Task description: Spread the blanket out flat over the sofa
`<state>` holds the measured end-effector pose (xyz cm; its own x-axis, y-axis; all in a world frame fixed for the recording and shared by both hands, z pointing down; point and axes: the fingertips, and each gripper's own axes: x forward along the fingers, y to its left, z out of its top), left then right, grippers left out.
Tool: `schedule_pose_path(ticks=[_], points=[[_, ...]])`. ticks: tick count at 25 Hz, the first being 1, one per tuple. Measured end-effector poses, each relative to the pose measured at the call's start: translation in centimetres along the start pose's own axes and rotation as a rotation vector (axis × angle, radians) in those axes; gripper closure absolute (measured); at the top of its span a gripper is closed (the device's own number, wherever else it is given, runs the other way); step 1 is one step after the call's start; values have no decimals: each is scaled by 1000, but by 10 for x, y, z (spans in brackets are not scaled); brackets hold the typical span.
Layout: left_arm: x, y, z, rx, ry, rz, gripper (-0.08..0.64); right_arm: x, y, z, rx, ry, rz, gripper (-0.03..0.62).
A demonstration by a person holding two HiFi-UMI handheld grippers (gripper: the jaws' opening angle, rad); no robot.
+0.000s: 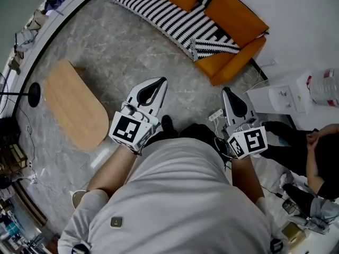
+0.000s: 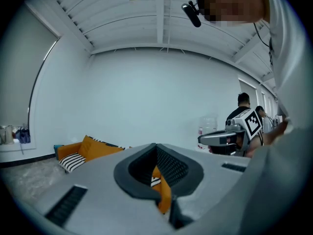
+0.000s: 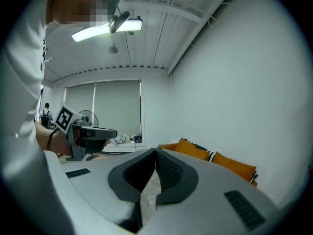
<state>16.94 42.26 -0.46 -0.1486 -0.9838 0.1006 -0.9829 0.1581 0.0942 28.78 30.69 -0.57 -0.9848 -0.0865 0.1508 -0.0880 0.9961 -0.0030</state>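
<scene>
Both pressed together and empty, left gripper (image 1: 159, 83) and right gripper (image 1: 226, 92) at six o'clock of striped blanket (image 1: 175, 21) lying across orange sofa (image 1: 239, 19).

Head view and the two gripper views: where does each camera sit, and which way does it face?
Head view: on the head, looking down at sofa, striped blanket; torso, arms, left tongs, right tongs show.
Left gripper view: on the left tongs, facing the sofa; right tongs show.
Right gripper view: on the right tongs, facing the sofa; left tongs show.
Shared: the sofa.
</scene>
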Motion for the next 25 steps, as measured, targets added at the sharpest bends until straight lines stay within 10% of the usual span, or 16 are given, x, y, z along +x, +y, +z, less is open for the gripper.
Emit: schedule_pose_path(ticks=[25], points=[[249,46,-14,0,115,-37,554,124,-229,-51,138,101,-4,565]])
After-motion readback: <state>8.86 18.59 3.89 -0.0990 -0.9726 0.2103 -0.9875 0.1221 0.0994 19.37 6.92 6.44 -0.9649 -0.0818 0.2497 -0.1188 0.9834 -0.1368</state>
